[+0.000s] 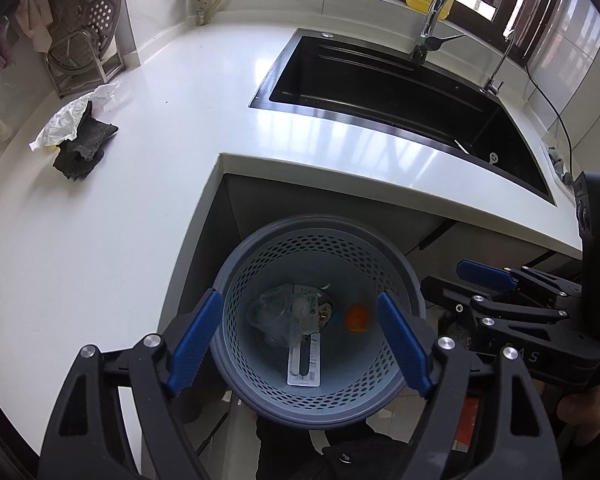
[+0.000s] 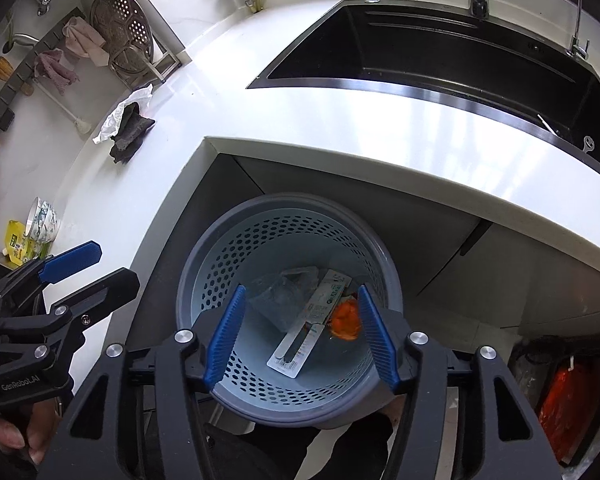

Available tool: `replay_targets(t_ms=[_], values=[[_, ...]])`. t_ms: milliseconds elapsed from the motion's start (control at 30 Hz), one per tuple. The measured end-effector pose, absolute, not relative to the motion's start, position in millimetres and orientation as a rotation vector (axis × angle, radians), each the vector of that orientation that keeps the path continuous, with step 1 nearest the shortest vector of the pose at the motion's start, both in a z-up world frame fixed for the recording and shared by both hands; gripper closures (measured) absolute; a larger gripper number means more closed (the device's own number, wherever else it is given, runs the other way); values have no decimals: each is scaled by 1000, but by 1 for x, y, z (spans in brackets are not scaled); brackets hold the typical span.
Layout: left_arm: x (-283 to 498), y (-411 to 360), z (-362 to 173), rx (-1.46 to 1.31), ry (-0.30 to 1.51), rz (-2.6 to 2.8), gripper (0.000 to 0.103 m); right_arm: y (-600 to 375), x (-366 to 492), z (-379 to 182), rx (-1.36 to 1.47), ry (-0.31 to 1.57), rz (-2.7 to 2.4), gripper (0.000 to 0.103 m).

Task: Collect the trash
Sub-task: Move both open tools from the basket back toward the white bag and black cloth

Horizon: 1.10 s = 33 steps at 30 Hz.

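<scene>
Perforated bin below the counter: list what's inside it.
The perforated bin holds a crumpled clear plastic wrapper, a long white packaging card and an orange scrap. Anything beneath them is hidden.

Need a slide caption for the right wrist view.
Open right gripper above the perforated bin holding a card package, clear plastic and orange scrap.

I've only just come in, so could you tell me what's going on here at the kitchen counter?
A person is collecting trash with a gripper in each hand. Both the left gripper and the right gripper hang open and empty above a grey perforated bin on the floor by the counter. A clear plastic wrapper, a flat card package and an orange scrap already lie in it. A crumpled white paper and dark cloth remain on the countertop.
</scene>
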<state>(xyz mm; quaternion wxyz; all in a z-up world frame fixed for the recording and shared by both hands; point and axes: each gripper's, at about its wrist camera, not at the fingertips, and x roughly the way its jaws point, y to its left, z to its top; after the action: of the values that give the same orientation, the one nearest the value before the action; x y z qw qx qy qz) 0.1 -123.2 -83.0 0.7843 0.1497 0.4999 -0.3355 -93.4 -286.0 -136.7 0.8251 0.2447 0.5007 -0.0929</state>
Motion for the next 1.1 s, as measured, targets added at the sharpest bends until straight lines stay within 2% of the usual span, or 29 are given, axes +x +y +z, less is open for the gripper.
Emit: replay_targets(t_ms=[733,1100], values=[[2,-124,-89,309,1112,-674,23,-292,-98,-147,512,1120,-168,41],[13,-122,-73,298,1080,-674,23,-302,-93,-132,520,1071,-195,39]])
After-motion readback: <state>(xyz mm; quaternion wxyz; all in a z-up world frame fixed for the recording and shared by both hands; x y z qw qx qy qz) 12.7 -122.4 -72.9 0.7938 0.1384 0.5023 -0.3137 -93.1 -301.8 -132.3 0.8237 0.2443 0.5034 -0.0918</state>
